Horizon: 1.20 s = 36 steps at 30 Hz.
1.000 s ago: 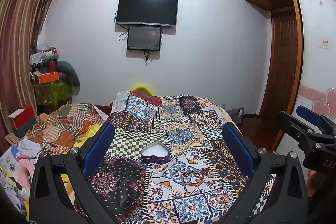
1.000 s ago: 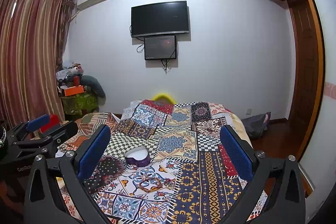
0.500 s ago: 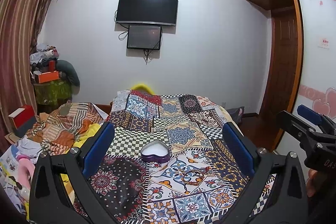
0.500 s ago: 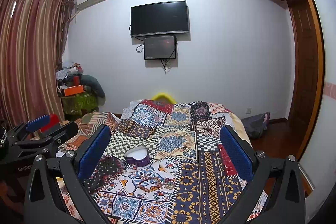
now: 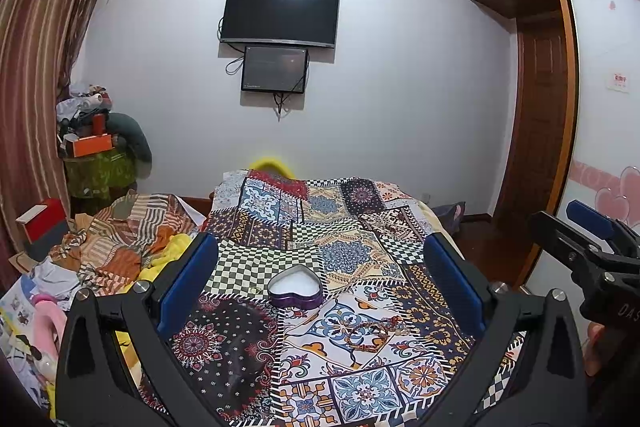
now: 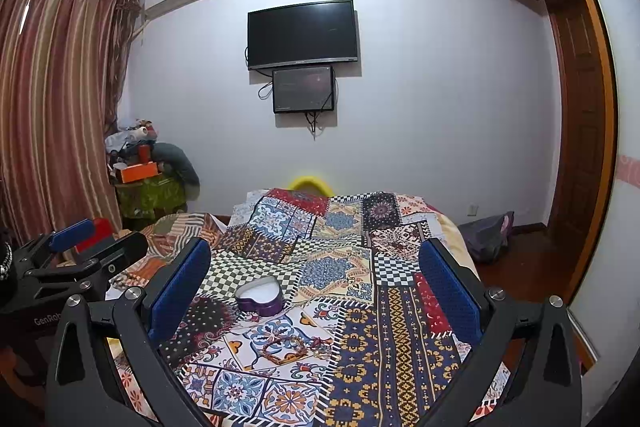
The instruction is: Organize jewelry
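A purple heart-shaped jewelry box (image 5: 295, 287) with a white inside sits open on the patchwork bedspread (image 5: 360, 255); it also shows in the right wrist view (image 6: 260, 297). A beaded bracelet (image 6: 283, 346) lies on the spread in front of the box, and shows in the left wrist view (image 5: 370, 333) too. My left gripper (image 5: 320, 279) is open and empty, held above the bed behind the box. My right gripper (image 6: 314, 287) is open and empty, to the right of the left one. Each gripper shows in the other's view, the right one (image 5: 588, 243) and the left one (image 6: 76, 255).
A striped blanket and clothes (image 5: 116, 239) are heaped at the bed's left. A cluttered side table (image 5: 96, 167) stands by the curtain. A TV (image 5: 280, 15) hangs on the far wall. A wooden door and wardrobe (image 5: 540, 131) stand at the right.
Both grippers have stayed nearly still, with only a slight drift of the view. The box and bracelet have not moved.
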Each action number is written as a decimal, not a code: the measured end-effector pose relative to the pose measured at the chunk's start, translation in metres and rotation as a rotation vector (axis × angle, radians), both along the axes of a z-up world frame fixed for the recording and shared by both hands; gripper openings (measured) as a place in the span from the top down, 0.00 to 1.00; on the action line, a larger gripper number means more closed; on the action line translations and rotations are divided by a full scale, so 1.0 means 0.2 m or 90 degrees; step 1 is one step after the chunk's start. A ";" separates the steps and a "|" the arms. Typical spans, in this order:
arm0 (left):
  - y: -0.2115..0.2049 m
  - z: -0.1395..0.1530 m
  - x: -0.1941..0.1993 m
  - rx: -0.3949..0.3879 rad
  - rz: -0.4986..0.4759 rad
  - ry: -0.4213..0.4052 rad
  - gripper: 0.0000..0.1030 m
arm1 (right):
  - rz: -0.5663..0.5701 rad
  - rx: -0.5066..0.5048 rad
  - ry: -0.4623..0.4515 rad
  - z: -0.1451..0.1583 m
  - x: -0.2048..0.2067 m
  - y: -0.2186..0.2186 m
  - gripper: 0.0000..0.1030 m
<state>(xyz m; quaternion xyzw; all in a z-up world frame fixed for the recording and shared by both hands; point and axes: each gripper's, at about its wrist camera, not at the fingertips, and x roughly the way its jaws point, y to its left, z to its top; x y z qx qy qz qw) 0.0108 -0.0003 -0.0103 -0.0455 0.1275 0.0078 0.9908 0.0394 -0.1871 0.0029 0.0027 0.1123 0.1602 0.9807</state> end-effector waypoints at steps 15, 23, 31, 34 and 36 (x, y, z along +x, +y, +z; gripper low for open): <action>-0.01 -0.02 0.03 0.001 -0.005 0.006 0.00 | -0.003 -0.002 0.011 -0.03 0.02 -0.01 0.00; 0.01 -0.09 0.11 -0.003 0.003 0.032 0.00 | -0.014 -0.011 0.042 -0.10 0.10 -0.02 0.00; 0.06 -0.29 0.28 0.005 0.034 0.119 0.00 | -0.050 -0.062 0.122 -0.32 0.30 -0.07 0.00; 0.08 -0.41 0.37 0.006 0.047 0.173 0.00 | -0.057 -0.092 0.160 -0.43 0.37 -0.08 0.00; 0.10 -0.50 0.43 -0.003 0.047 0.212 0.01 | -0.057 -0.107 0.180 -0.47 0.40 -0.07 0.00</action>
